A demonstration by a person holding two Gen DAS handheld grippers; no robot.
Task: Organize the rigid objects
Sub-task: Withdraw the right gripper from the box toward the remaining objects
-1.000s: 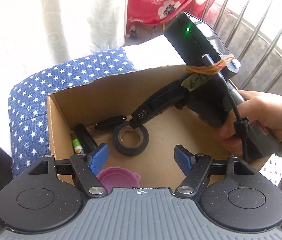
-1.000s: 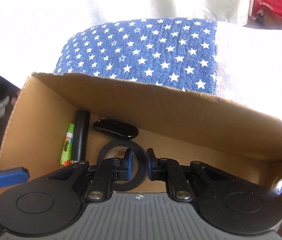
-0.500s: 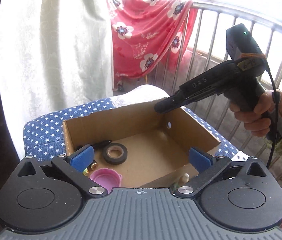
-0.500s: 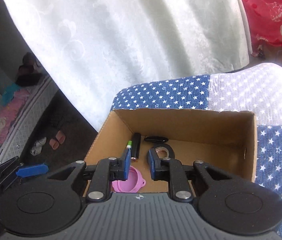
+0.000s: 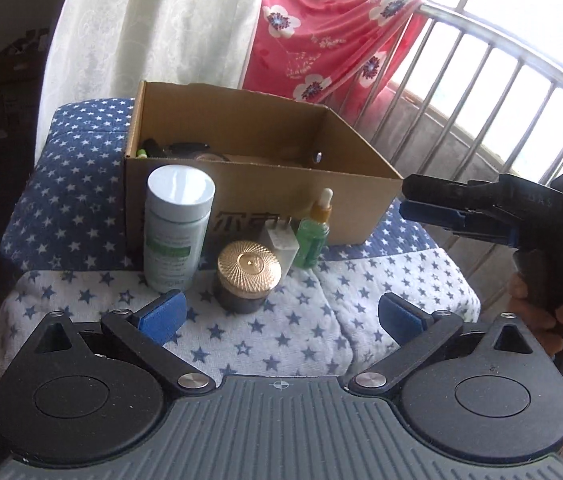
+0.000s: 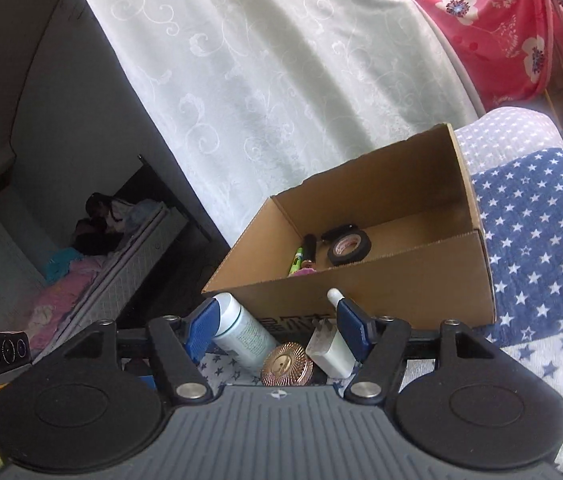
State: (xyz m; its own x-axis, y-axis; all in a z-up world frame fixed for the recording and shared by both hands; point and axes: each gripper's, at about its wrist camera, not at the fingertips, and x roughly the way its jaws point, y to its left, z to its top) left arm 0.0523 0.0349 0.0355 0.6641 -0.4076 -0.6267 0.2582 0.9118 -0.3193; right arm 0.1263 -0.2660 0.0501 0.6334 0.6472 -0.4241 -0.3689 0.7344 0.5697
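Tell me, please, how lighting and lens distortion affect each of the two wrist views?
Left wrist view: window blown out white behind the railing, whose bars bow from fisheye; cardboard box front shaded, white bottle lid glaring. Right wrist view: tilted, evenly lit curtain, dim room at left, sharp tape roll.

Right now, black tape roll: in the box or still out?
In. The black tape roll lies flat on the cardboard box floor, beside a black tube; right wrist view shows it over the near wall.
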